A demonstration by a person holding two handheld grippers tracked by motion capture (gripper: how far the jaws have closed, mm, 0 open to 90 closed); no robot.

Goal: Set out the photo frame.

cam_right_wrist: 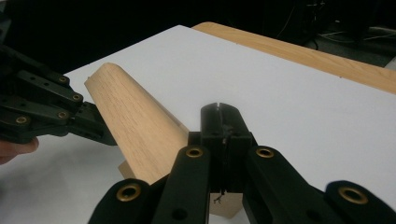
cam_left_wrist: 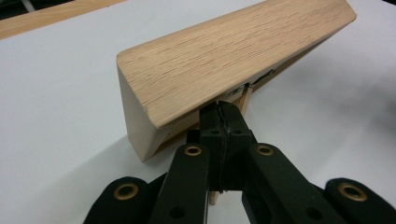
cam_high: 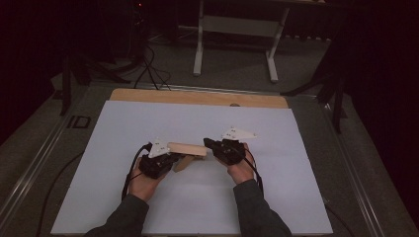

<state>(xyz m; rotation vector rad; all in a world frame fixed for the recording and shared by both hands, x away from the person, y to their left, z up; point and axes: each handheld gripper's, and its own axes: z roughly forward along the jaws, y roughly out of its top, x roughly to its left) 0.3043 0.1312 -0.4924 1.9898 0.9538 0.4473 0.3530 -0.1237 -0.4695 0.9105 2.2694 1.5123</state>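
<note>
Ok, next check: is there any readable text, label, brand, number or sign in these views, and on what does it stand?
None can be read.
Wooden block: bare wood grain, no print on the faces shown.
White sheet on the table: blank.
Left gripper and right gripper: black jaws with brass rivets, no marking.
Dark mark on the floor beside the table: too small and dim to read.

The high view is looking forward and down on the table (cam_high: 148,118) from the person's side, fairly far off; each gripper view is riding close, looking along its own fingers (cam_left_wrist: 212,123) at the wooden piece (cam_left_wrist: 224,60), which all three are sharing, though dimly from above.
</note>
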